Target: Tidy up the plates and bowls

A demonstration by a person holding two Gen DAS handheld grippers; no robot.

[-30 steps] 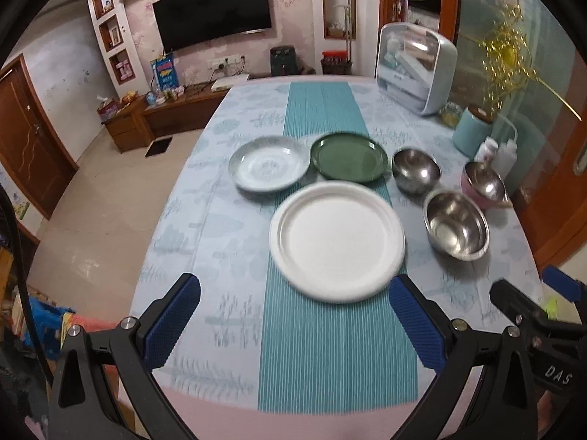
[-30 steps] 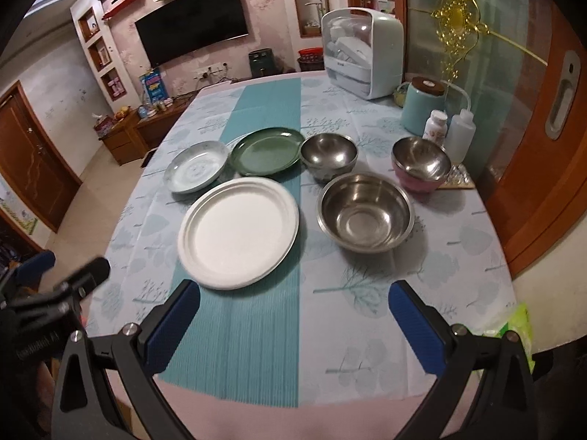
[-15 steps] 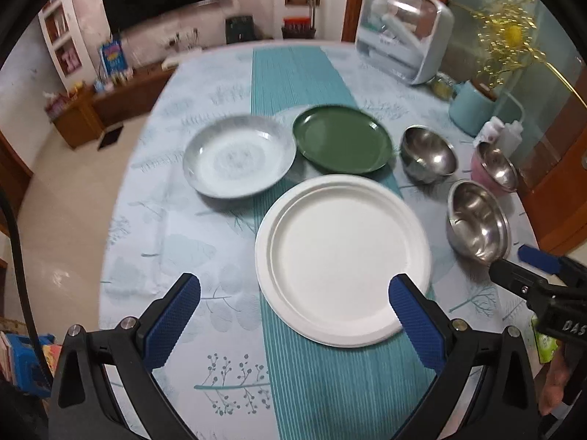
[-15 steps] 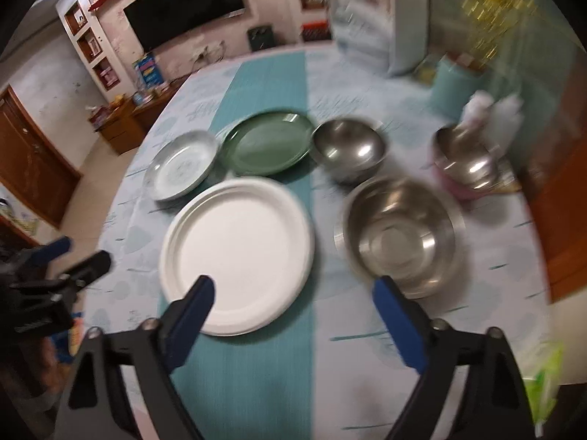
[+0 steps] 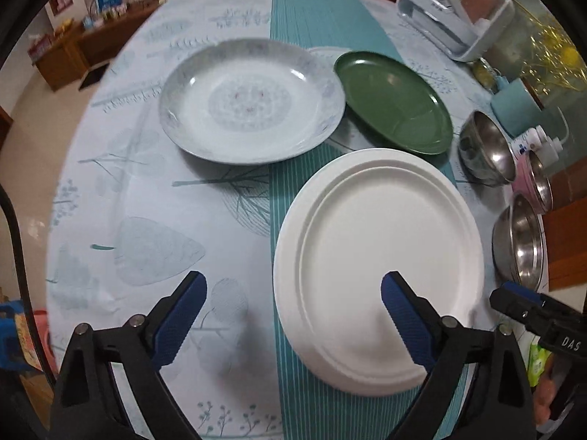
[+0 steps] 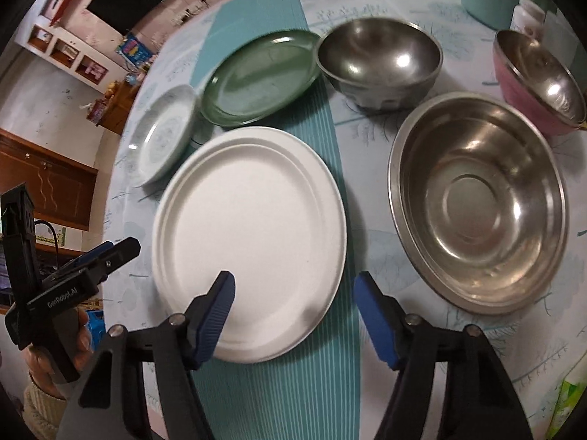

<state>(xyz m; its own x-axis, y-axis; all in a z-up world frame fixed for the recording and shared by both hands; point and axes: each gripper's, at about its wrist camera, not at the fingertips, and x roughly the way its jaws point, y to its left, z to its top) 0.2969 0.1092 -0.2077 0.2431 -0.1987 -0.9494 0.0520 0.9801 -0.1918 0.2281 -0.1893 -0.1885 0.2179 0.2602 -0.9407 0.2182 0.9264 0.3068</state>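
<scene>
Patterned cloth with a ribbed teal runner (image 5: 315, 18) is covering the bench (image 5: 154, 220) while plates and bowls are being approached.

From the left wrist, the left claw (image 5: 293, 315) is being held spread and empty, its jaws just narrowed slightly, straddling the near left rim of the matte white paper plate (image 5: 378, 256); a glazed patterned plate (image 5: 253, 99) and a green plate (image 5: 394, 102) are lying beyond. From the right wrist, the right claw (image 6: 295, 319) is being closed around that plate's near right rim, nothing pinched yet; three shiny steel bowls, the widest (image 6: 477, 201), are waiting. A rim pinch is probably being prepared next.
</scene>
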